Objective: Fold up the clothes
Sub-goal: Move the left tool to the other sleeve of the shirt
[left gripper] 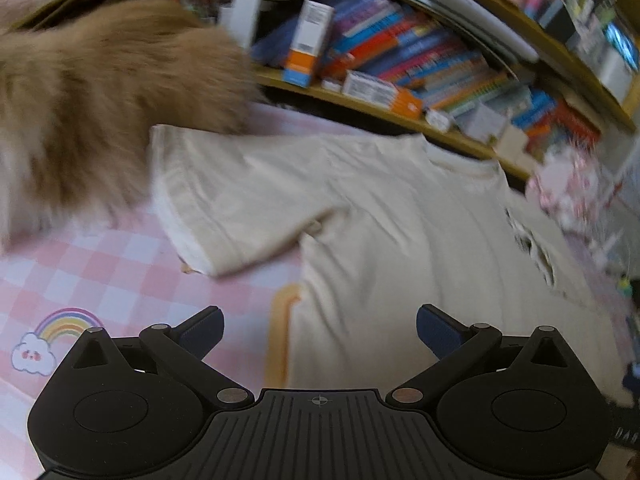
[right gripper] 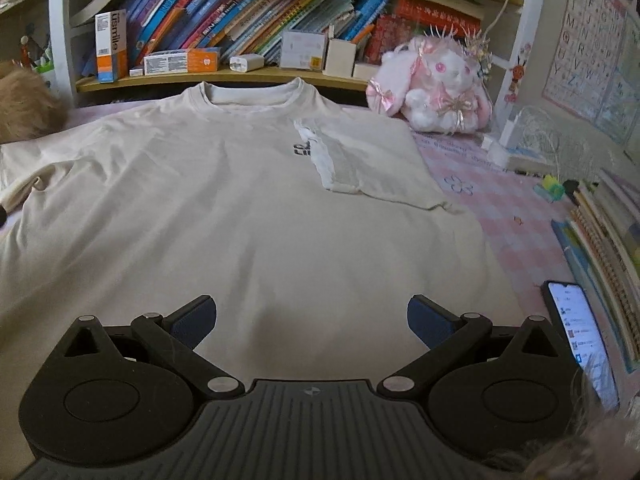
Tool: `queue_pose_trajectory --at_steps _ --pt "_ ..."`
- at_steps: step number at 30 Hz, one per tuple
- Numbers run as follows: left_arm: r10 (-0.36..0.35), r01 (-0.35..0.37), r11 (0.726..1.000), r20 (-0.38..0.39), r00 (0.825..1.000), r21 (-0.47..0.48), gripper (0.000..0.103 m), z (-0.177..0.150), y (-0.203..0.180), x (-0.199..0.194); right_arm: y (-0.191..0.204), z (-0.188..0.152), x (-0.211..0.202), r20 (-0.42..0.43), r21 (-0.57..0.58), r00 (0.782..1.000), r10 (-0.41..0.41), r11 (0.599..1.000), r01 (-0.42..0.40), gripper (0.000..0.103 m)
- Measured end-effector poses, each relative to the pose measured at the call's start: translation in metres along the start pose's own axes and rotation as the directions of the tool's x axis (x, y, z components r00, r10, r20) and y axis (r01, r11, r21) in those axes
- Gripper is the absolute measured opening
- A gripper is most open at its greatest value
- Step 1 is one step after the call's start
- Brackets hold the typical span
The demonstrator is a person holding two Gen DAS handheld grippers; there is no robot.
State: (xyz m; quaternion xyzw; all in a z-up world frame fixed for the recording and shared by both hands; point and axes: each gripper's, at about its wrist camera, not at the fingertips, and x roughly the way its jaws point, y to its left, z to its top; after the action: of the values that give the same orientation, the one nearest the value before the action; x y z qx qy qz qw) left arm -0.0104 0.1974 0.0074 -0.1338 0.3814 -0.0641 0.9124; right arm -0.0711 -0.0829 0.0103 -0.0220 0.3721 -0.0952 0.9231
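Note:
A cream T-shirt (right gripper: 224, 216) lies face up on a pink checked sheet (right gripper: 508, 216), collar toward the bookshelf. Its right sleeve (right gripper: 372, 160) is folded in over the chest and partly hides a dark print. In the left wrist view the same T-shirt (left gripper: 400, 232) shows its left sleeve (left gripper: 224, 196) spread flat on the sheet. My left gripper (left gripper: 319, 334) is open above the shirt's left side edge, nothing between its fingers. My right gripper (right gripper: 312, 326) is open over the shirt's lower middle, holding nothing.
A fluffy tan plush (left gripper: 92, 104) sits just beyond the left sleeve. A pink and white bunny toy (right gripper: 436, 84) rests by the right shoulder. A lit phone (right gripper: 580, 340) and stacked books (right gripper: 604, 240) lie to the right. A shelf of books (right gripper: 240, 20) runs behind.

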Motion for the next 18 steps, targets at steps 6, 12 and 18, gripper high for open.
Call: queue_pose_trajectory --at_steps 6,12,18 --pt "0.014 -0.007 0.989 0.047 0.999 -0.147 0.103 0.016 0.038 -0.002 0.020 0.005 -0.005 0.017 -0.056 1.000 -0.019 0.998 0.020 0.103" --pt "0.144 -0.126 0.973 0.085 0.986 -0.192 0.103 0.040 0.078 -0.009 0.034 0.008 -0.008 0.022 -0.117 0.999 -0.034 0.993 0.036 0.103" --pt "0.153 -0.141 0.973 0.051 0.987 -0.182 0.101 0.049 0.099 -0.011 0.040 0.005 -0.007 -0.004 -0.156 1.000 -0.028 0.987 0.027 0.103"
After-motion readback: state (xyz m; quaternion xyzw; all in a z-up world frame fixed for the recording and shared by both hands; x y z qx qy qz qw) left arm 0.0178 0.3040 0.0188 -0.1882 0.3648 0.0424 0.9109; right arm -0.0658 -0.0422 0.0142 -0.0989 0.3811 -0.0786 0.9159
